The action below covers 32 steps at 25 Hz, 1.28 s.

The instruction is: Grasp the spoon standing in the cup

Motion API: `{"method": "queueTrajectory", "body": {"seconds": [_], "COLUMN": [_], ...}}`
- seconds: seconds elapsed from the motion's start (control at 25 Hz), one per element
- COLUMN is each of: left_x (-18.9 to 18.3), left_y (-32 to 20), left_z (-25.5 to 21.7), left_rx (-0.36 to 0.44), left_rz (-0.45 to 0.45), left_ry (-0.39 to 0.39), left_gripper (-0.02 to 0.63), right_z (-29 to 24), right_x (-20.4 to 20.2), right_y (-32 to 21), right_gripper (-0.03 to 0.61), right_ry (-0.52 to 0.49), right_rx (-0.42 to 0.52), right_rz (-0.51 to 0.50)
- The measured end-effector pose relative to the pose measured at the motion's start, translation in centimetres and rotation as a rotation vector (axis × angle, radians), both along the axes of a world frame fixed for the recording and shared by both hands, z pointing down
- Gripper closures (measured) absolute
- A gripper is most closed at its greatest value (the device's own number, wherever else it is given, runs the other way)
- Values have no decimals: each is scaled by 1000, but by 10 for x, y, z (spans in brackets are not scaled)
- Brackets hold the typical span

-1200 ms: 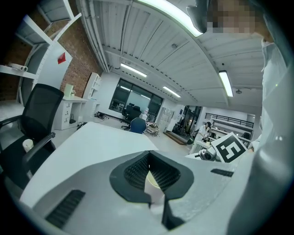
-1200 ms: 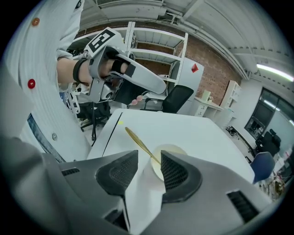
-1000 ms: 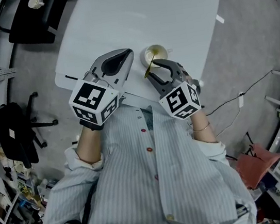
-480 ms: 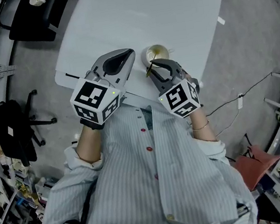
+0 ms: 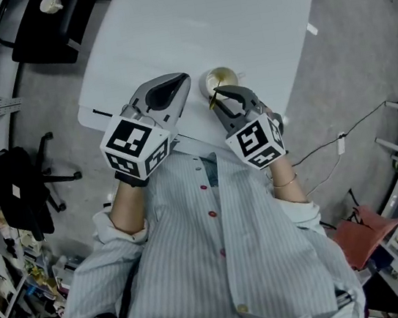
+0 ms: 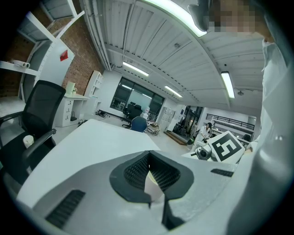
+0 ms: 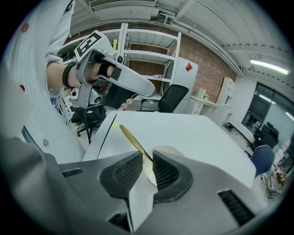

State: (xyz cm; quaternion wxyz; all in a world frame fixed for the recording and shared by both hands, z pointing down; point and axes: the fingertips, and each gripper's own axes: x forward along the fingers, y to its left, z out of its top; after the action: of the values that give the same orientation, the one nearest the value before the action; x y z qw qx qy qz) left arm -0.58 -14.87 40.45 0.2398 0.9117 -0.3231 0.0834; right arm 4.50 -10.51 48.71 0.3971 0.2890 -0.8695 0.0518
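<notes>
A pale cup (image 5: 221, 76) stands near the front edge of the white table (image 5: 201, 21), with a gold spoon (image 5: 212, 101) leaning out of it toward me. My right gripper (image 5: 219, 94) reaches down at the spoon. In the right gripper view the gold spoon (image 7: 131, 137) handle runs into the narrow gap at my right gripper (image 7: 147, 156), with the cup (image 7: 171, 149) just behind. Its jaws have just been closing; a sliver of gap still shows beside the handle. My left gripper (image 5: 182, 78) hovers left of the cup, shut and empty; the left gripper (image 6: 149, 153) tips meet.
A black office chair (image 5: 53, 28) stands beyond the table's left corner, another chair base (image 5: 22, 188) on the floor at left. A cable (image 5: 344, 139) and a red object (image 5: 363, 237) lie on the floor at right. Table surface stretches beyond the cup.
The right gripper's jaws have narrowed from wide open to a slim gap around the spoon handle. Both hands and the cup stay where they were.
</notes>
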Motion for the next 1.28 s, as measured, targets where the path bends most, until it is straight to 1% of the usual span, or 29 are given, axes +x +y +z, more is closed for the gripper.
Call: {"method": "queueTrajectory", "body": {"seconds": [0.28,0.52,0.76,0.92,1.28], "left_x": [1,4,7,12,15], "left_y": [-1,-1,0,0,1], "left_z": [0,-1,-5,-8,-14], "left_rx": [1,8,14,18,35], "left_rz": [8,20,35,49,72], "left_ry": [4,7,12,15,25], "left_gripper": [606,606,606,606,606], "right_z": [-5,-10,-17,-19,-32], "right_x": [2,12,23,27,30], "right_y": [0,-7,-18,-21,-28], "right_gripper": [523,539,562,566,566], "right_ry": [-5,-23,-13,-41,-85], "right_rx": [9,27,57,43,59], "right_rz": [21,79,136,171,222]}}
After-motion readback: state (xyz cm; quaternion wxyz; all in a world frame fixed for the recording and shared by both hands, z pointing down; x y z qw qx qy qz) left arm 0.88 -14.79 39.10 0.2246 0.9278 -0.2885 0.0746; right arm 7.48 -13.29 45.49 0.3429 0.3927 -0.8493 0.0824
